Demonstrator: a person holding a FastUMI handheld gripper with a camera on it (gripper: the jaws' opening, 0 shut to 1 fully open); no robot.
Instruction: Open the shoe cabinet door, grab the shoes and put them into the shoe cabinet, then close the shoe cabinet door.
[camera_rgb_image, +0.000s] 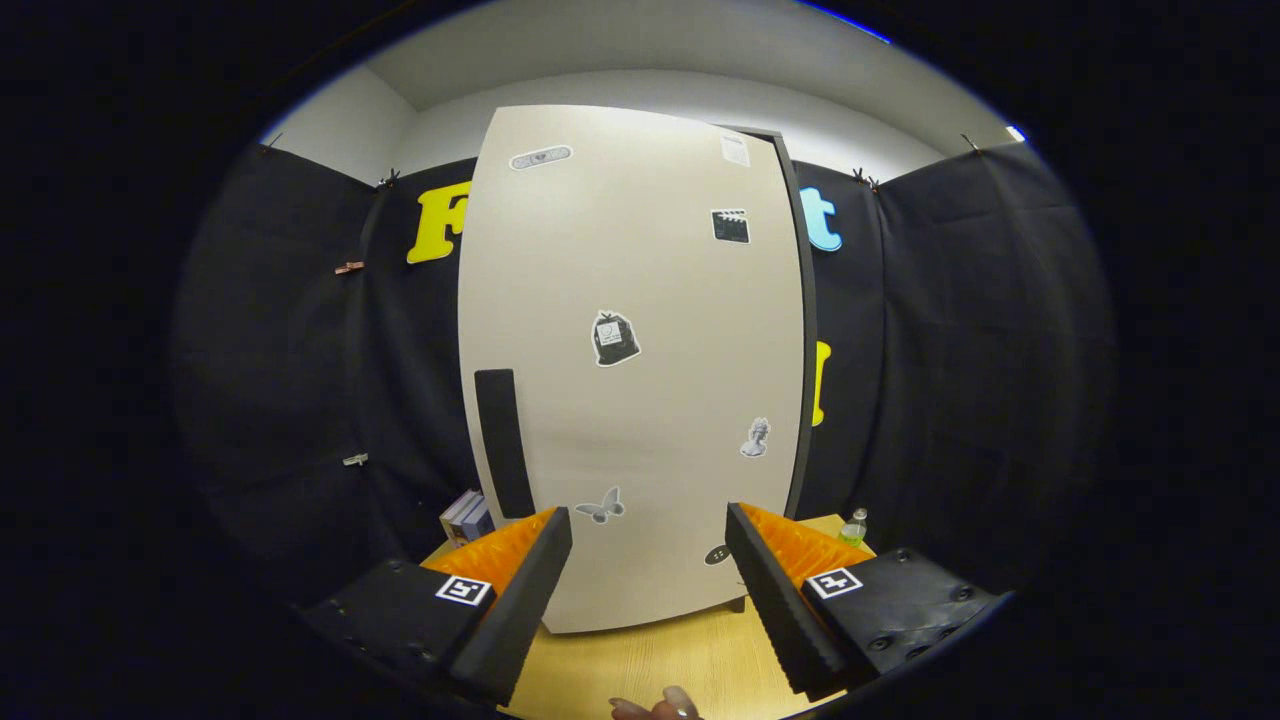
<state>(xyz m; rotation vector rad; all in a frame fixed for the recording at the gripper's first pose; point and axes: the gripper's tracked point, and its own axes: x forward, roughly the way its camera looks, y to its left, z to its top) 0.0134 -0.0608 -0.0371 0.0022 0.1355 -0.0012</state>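
Fingertips (660, 708) of a person's hand show at the near edge of the desk (640, 665), just below the tongs (650, 560), whose two fingers stand spread wide apart with nothing between them, released. Just ahead of them, standing on the desk, rises the shoe cabinet (640, 370); its pale door (650, 300) faces the camera, dotted with small stickers, and appears to lie flush against the dark frame that shows down its right side, so I judge it shut. A dark vertical handle strip (503, 440) sits low on the door's left side, beyond the left finger. Some books (466, 518) lie beside the cabinet's lower left corner and a small bottle (853, 527) beside its lower right. Where the shoes are I cannot tell. A shut door with free tongs fits two stages alike: the door waiting to be pulled open, or already closed again with the shoes inside. If it is the former, the move would call for bringing the tongs left to the handle strip and closing on it.
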